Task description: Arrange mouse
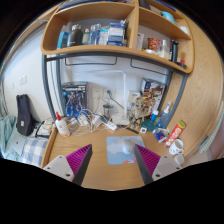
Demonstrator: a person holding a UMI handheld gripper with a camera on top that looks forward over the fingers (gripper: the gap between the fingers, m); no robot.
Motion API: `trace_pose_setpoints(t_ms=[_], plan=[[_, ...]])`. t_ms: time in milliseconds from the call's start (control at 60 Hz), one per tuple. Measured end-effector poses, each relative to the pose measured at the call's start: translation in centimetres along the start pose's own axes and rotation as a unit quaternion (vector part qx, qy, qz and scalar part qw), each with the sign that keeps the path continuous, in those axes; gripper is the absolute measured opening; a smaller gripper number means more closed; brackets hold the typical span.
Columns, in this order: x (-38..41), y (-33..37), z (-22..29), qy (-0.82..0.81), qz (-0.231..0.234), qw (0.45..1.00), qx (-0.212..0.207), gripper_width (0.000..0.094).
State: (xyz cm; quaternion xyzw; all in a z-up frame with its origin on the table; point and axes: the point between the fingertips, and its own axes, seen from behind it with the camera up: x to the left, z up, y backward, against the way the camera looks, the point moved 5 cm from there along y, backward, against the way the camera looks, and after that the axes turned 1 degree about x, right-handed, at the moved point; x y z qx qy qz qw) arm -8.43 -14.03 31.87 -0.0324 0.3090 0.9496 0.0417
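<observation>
A pale blue mouse pad [118, 150] lies flat on the wooden desk [100, 172], just ahead of and between my fingers. A whitish mouse [127, 146] rests on the pad's right part, close to my right finger's tip. My gripper [114, 149] is open, its magenta pads [80, 157] spread wide on either side of the pad, nothing held between them. The mouse's outline is faint against the pad.
Clutter lines the desk's back edge: a white bottle [62, 125], cables and small boxes [95, 120], and an orange bottle [177, 130] on the right. A black bag [24, 114] hangs at the left. A curved wooden shelf [110, 48] of books runs overhead.
</observation>
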Motion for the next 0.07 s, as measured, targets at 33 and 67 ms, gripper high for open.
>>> trace_pose_setpoints(t_ms=[33,67], plan=[[0.15,0.56,-0.15,-0.003,-0.003,1.0,-0.003,0.0857],[0.31,1.12,-0.23,-0.005,-0.003,1.0,-0.006,0.0856]])
